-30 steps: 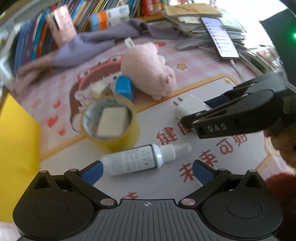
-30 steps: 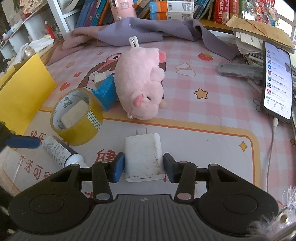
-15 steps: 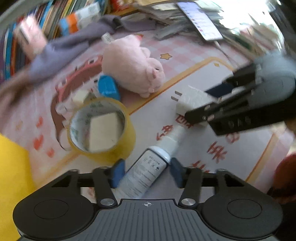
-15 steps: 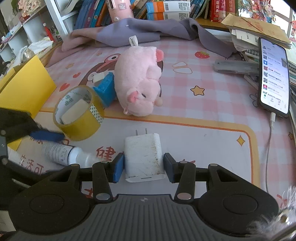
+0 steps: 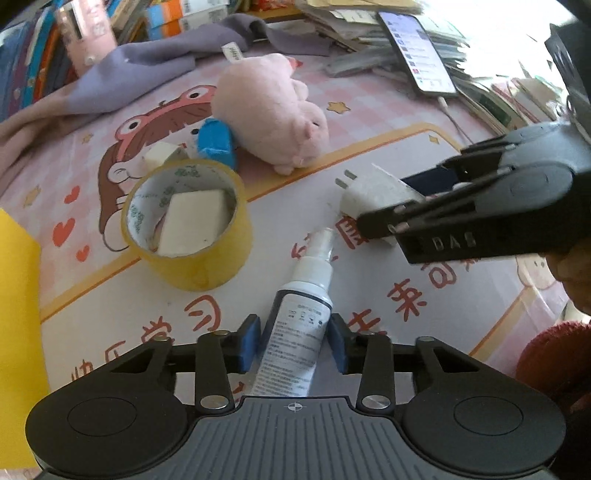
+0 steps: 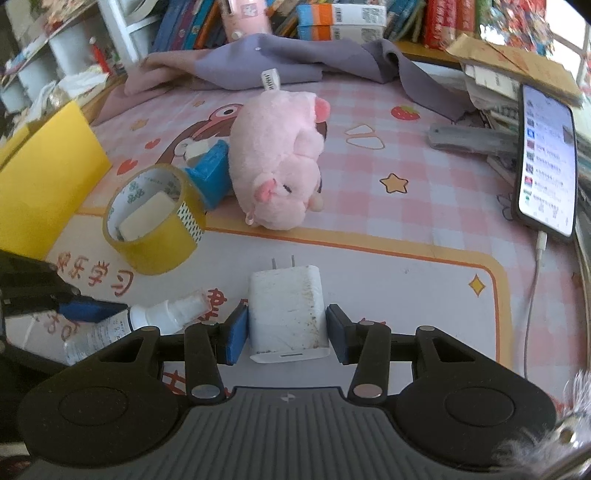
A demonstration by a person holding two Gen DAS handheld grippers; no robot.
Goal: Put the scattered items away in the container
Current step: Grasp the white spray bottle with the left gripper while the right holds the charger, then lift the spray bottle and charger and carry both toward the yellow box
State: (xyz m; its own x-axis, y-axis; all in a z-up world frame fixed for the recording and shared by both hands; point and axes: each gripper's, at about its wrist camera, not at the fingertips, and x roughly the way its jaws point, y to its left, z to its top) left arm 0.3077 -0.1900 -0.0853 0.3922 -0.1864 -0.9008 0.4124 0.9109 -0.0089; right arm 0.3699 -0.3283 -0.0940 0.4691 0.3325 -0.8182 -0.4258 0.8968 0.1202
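My left gripper (image 5: 293, 343) is shut on a white spray bottle (image 5: 299, 325) that points away from me over the mat. My right gripper (image 6: 287, 330) is shut on a white charger plug (image 6: 288, 314), its prongs pointing forward; it also shows in the left wrist view (image 5: 373, 195). A yellow tape roll (image 5: 188, 225) with a white block inside stands on the mat, also in the right wrist view (image 6: 155, 218). A pink plush pig (image 6: 277, 166) and a blue block (image 6: 210, 173) lie behind it. The yellow container (image 6: 44, 177) is at the left.
A purple cloth (image 6: 266, 62) and rows of books (image 6: 343, 18) lie at the back. A phone (image 6: 546, 162) on its cable and stacked papers (image 6: 509, 70) sit at the right. A small white eraser (image 5: 160, 155) lies by the blue block.
My left gripper turned to line up with the spray bottle and closed its pads on it. My right gripper has kept its hold on the charger plug with little movement.
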